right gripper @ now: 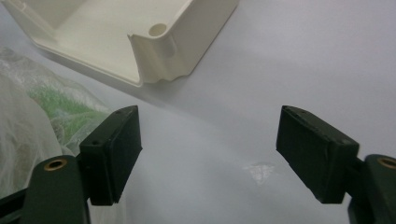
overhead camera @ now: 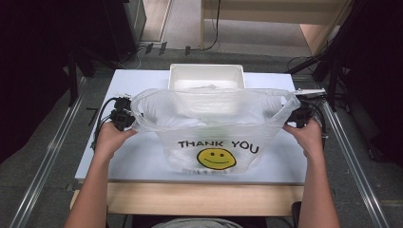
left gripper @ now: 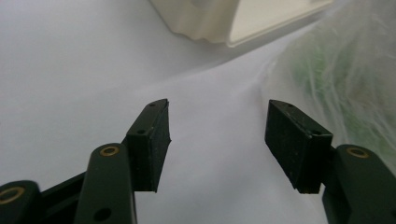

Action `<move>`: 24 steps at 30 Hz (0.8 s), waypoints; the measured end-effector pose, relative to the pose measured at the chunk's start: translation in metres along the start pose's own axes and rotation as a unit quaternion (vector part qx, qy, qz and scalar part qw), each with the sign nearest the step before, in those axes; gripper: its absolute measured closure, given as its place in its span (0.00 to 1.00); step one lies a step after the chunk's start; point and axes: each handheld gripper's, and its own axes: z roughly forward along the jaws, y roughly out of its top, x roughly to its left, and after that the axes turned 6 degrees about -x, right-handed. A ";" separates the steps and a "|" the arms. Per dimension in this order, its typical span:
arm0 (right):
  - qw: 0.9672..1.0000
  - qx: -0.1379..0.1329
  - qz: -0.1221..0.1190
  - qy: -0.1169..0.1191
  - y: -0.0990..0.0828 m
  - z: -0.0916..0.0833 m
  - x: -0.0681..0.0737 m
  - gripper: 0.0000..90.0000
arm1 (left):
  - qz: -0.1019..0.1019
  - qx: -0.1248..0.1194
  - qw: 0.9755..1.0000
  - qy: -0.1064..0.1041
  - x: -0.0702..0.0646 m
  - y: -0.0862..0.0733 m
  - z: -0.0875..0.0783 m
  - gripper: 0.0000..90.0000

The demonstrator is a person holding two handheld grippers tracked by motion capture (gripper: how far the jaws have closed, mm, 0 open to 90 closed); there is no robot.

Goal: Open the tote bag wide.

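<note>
Bag (overhead camera: 214, 128) stretched across the middle of the desk (overhead camera: 142, 161), long axis running left to right between the two hands, smiley print facing the near edge. At the left end, left gripper (overhead camera: 124, 117) just beside the bag's left handle loop; in the left gripper view, fingers (left gripper: 152, 140) spread wide with only bare desk between them, clear plastic with something green inside lying off to their right side, apart from the pads. Behind the bag, white bin (overhead camera: 206, 76) standing at the far edge of the desk, partly veiled by the film. At the right end, right gripper (overhead camera: 300, 115) close against the right handle loop; in the right gripper view, fingers (right gripper: 114, 149) also wide and empty, bag bunched to their left. Both ends equally near, so each handle reachable by its own hand; inward swing toward the bag likely needed before any closing.
</note>
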 end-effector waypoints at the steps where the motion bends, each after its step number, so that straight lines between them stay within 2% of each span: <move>1: 1.000 0.000 0.000 0.000 0.000 0.000 0.000 0.27 | 0.000 0.000 1.000 0.000 0.000 0.000 0.000 0.46; 3: 1.000 -0.004 0.001 0.001 -0.001 -0.004 -0.003 0.29 | -0.008 0.001 1.000 -0.012 0.001 0.000 -0.001 0.43; 8: 1.000 -0.006 0.005 0.013 -0.001 -0.010 -0.007 0.35 | 0.006 0.000 1.000 -0.016 -0.002 0.001 -0.003 0.43; 12: 1.000 -0.007 0.004 0.015 -0.001 -0.012 -0.007 0.36 | -0.001 -0.002 1.000 -0.022 -0.003 0.002 -0.005 0.43; 19: 1.000 -0.008 -0.008 0.029 -0.001 -0.016 -0.006 0.45 | 0.011 0.003 1.000 -0.023 -0.005 0.004 -0.009 0.46; 22: 1.000 -0.002 -0.009 0.027 0.000 -0.015 -0.004 0.45 | 0.010 0.001 1.000 -0.027 -0.005 0.004 -0.010 0.46; 24: 1.000 0.001 -0.018 0.024 0.001 -0.015 -0.001 0.45 | 0.011 -0.001 0.999 -0.030 -0.005 0.005 -0.011 0.47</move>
